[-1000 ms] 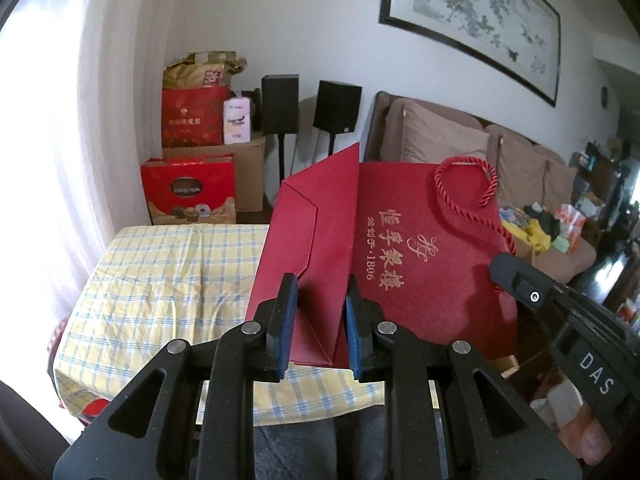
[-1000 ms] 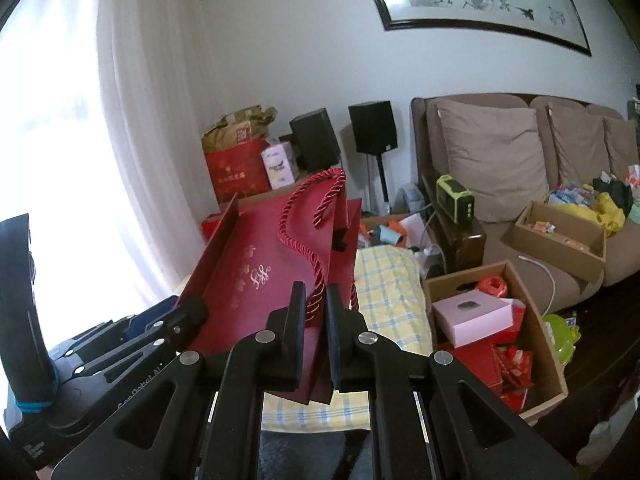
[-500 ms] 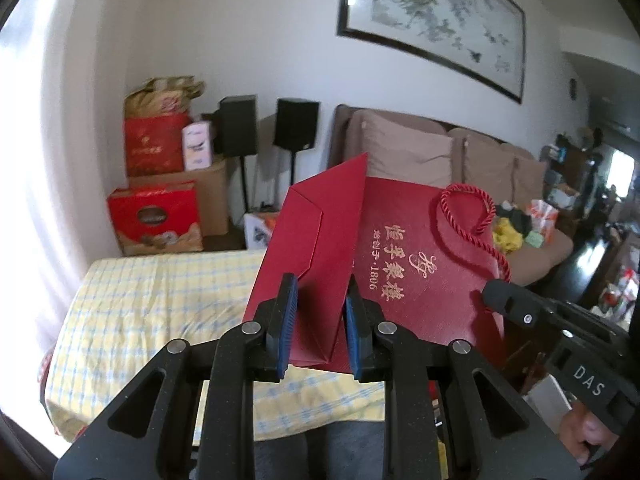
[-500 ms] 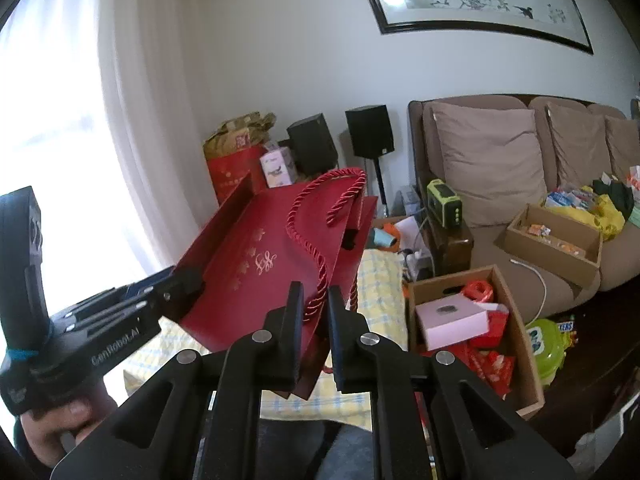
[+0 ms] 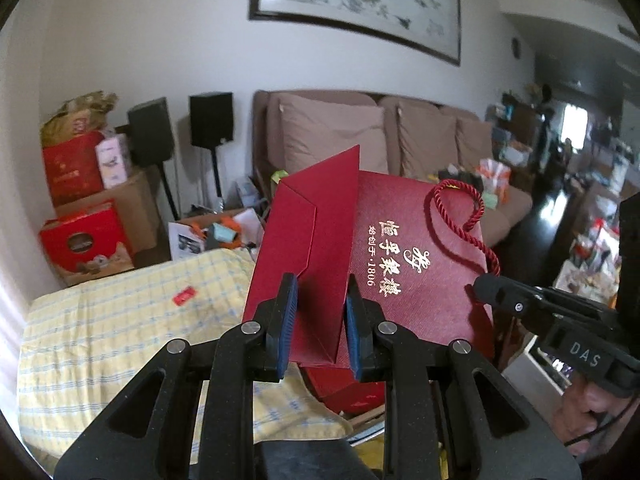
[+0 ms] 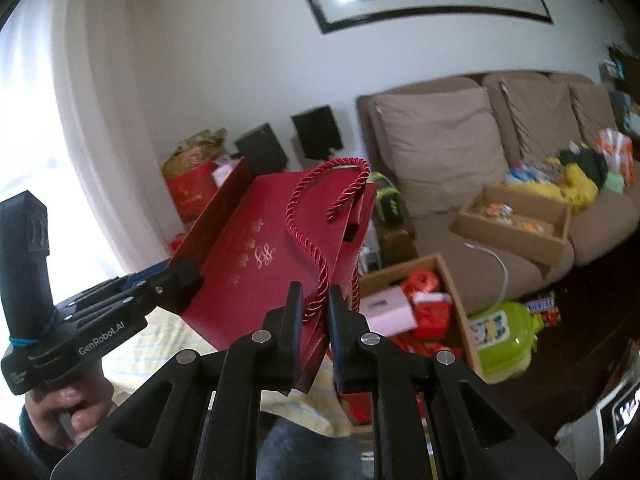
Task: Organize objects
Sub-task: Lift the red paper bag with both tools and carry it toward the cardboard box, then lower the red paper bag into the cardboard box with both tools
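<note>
A flat red paper gift bag (image 5: 408,264) with gold characters and a red rope handle (image 5: 460,220) is held in the air between both grippers. My left gripper (image 5: 320,320) is shut on the bag's folded bottom end. My right gripper (image 6: 314,332) is shut on the bag's (image 6: 256,264) top edge by the rope handle (image 6: 320,248). The right gripper also shows at the right of the left wrist view (image 5: 520,304), and the left one at the left of the right wrist view (image 6: 176,280).
A table with a yellow checked cloth (image 5: 120,328) lies below, with a small red slip (image 5: 185,295) on it. An open cardboard box (image 6: 412,300) of red items stands on the floor. A brown sofa (image 6: 480,148) with boxes, black speakers (image 5: 211,120), stacked red boxes (image 5: 80,236).
Both grippers have swung to the right with the bag still held; the view now faces the sofa more and the window less. The small red slip on the cloth has come into view.
</note>
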### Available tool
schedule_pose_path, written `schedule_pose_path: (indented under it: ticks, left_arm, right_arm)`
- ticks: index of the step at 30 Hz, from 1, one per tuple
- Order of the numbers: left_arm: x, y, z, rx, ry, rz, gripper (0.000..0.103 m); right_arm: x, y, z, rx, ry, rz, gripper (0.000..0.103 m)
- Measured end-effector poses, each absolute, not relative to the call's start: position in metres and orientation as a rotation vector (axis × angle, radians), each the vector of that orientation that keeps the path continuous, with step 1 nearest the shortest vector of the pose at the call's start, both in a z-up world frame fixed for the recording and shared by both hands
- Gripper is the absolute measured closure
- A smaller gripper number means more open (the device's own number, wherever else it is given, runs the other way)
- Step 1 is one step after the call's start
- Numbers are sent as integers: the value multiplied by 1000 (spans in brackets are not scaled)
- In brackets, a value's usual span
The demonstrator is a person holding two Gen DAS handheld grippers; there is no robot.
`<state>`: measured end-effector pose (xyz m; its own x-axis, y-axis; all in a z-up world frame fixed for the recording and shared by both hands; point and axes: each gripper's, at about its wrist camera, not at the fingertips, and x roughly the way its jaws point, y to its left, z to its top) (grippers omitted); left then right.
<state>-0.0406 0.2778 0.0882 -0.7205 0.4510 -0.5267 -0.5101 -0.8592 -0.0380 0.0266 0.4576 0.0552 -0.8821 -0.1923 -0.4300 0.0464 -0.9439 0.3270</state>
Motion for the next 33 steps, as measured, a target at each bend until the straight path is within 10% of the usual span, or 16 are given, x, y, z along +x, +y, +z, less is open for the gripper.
schedule_pose_path:
  ticks: [33]
  left_arm:
    - [-108, 457, -113, -982, 707, 2301, 83]
  right_arm:
    - [-39, 553, -156, 1441, -919, -2719, 88]
